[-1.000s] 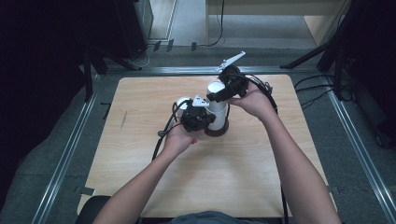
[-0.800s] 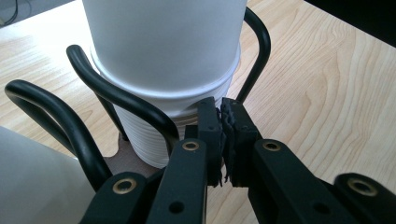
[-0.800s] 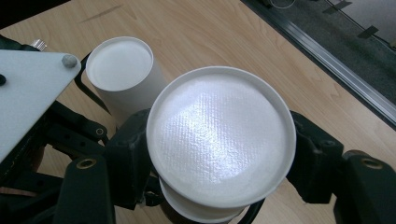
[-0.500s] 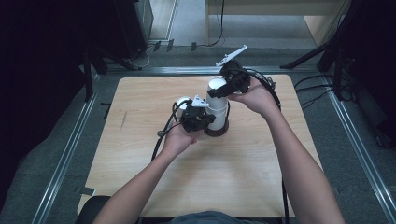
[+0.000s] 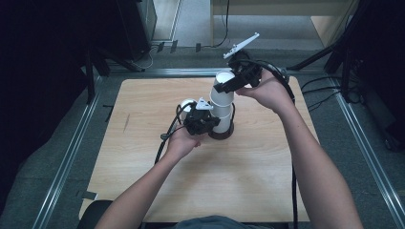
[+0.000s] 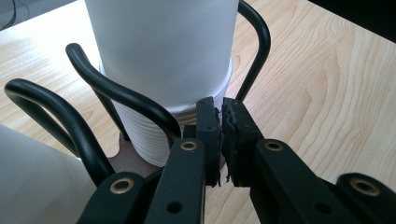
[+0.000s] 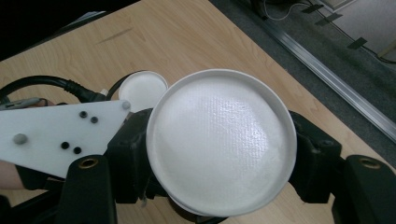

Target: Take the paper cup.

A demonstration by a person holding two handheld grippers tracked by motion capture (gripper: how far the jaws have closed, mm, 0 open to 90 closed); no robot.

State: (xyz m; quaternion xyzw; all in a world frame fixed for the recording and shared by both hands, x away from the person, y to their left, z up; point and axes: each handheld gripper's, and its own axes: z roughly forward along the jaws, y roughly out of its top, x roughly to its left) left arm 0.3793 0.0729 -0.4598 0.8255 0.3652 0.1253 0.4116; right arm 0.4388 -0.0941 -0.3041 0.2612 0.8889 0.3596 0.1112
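A stack of upside-down white cups [image 5: 223, 117] stands in a black wire holder [image 6: 116, 91] on a brown round base [image 5: 222, 135] at mid-table. My right gripper [image 5: 222, 87] is shut on the top white cup [image 7: 222, 140], which is raised partway off the stack; its jaws stand on either side of the cup's wall. My left gripper [image 5: 209, 125] sits low against the left side of the holder. Its jaws [image 6: 221, 112] are shut, pads together, in front of the ribbed lower cups [image 6: 154, 135]. Whether they pinch the wire is hidden.
A second white cup [image 5: 187, 103] stands just left of the holder, behind the left gripper. Cables [image 5: 165, 138] trail from both grippers across the wooden table [image 5: 248, 181]. A metal rail [image 5: 67, 157] frames the table's edges.
My right gripper has risen and moved away from the person with the top cup, drawing it up off the stack. The left gripper has stayed by the holder.
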